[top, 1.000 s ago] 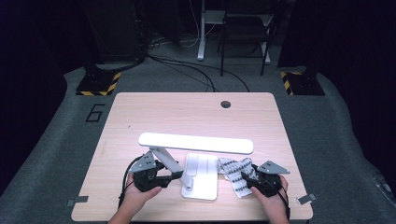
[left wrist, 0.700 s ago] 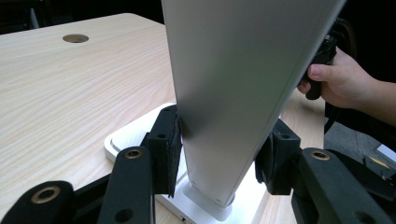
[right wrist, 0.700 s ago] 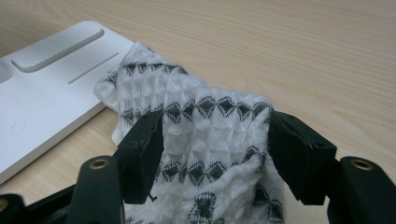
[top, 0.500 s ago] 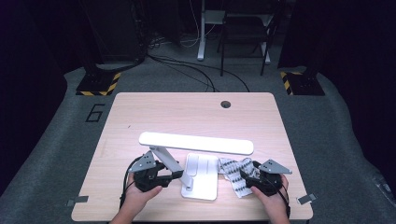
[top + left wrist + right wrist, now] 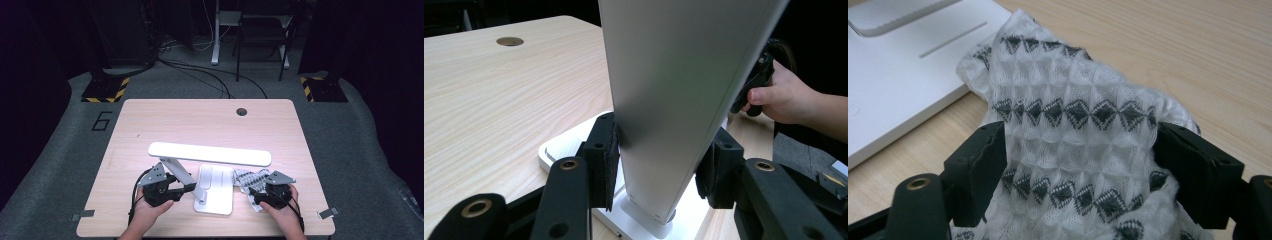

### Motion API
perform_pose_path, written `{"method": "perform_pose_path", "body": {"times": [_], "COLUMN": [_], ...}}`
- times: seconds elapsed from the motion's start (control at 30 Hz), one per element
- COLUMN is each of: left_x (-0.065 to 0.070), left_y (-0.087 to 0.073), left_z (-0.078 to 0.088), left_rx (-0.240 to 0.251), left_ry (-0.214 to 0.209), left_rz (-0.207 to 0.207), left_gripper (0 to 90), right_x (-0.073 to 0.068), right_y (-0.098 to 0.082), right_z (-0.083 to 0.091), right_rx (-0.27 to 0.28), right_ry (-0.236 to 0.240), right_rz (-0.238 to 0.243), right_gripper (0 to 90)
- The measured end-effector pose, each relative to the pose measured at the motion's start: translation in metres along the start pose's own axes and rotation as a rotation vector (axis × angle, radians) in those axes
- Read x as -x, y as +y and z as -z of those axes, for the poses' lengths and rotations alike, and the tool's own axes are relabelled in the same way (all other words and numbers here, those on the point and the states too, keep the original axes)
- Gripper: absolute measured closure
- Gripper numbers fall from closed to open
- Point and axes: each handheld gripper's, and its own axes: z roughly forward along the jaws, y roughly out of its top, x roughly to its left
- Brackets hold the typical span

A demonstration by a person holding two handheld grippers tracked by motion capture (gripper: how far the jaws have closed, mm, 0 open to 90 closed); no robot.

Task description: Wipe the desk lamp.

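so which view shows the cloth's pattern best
The right gripper view: the cloth lies close up between the fingers, its white waffle weave and rows of dark diamonds sharp. The high view shows it as a small crumpled patch beside the lamp base.

Two hand-held black grippers, bare forearms below

Each gripper, left gripper (image 5: 186, 187) and right gripper (image 5: 253, 192), has a chunky matte-black body topped by a grey three-cornered plate, with a black cable looping back from it along the wrist. Up close the jaws are blocky black links joined at brass-ringed pivot holes, ending in squared pads (image 5: 606, 165) faced with rough dark lining. No sleeves show on the forearms.
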Motion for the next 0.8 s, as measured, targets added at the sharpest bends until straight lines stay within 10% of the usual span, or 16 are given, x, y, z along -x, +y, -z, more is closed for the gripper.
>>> {"method": "perform_pose_path", "body": {"times": [0.8], "left_x": [0.0034], "left_y": [-0.0032], "left_z": [0.0011], "left_rx": [0.012], "left_ry": [-0.021], "left_rz": [-0.006], "left_gripper": [56.6], "right_x": [-0.0015], "right_y": [-0.0017], "right_z": [-0.0017], "right_rx": [-0.040], "right_ry": [0.038], "right_rz": [0.066], "right_gripper": [70.4]}}
